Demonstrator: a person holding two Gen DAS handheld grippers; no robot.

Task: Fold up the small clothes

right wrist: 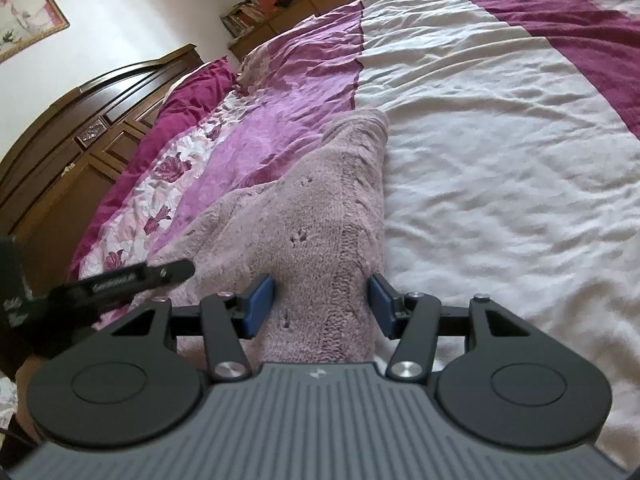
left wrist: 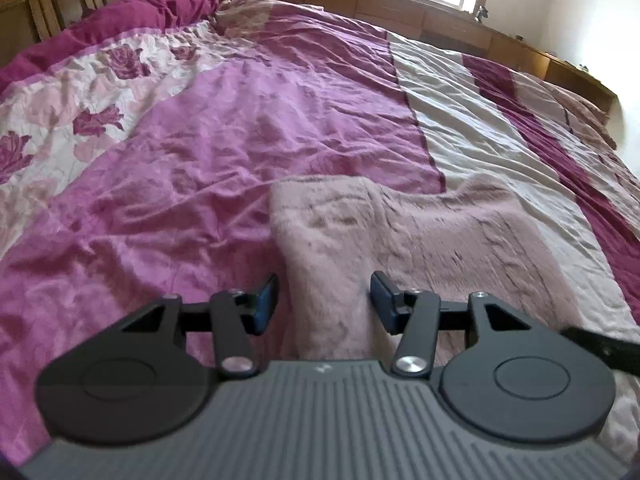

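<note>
A fuzzy mauve knit garment [left wrist: 420, 240] lies flat on the bed, folded into a long strip [right wrist: 312, 208]. My left gripper [left wrist: 324, 292] is open over the garment's near left edge, its blue pads clear of the knit. My right gripper [right wrist: 322, 292] is open too. The garment's near right part lies between its blue pads, which do not pinch it. Part of the other gripper's black frame shows at the right edge of the left wrist view [left wrist: 600, 346] and at the left of the right wrist view [right wrist: 132, 280].
The bed wears a wrinkled cover [left wrist: 240, 140] in purple, cream and dark magenta bands with rose print. A dark wooden headboard [right wrist: 80, 128] runs along one side and a wooden ledge [left wrist: 440, 16] below a window along another. A magenta pillow [left wrist: 152, 4] lies by the headboard.
</note>
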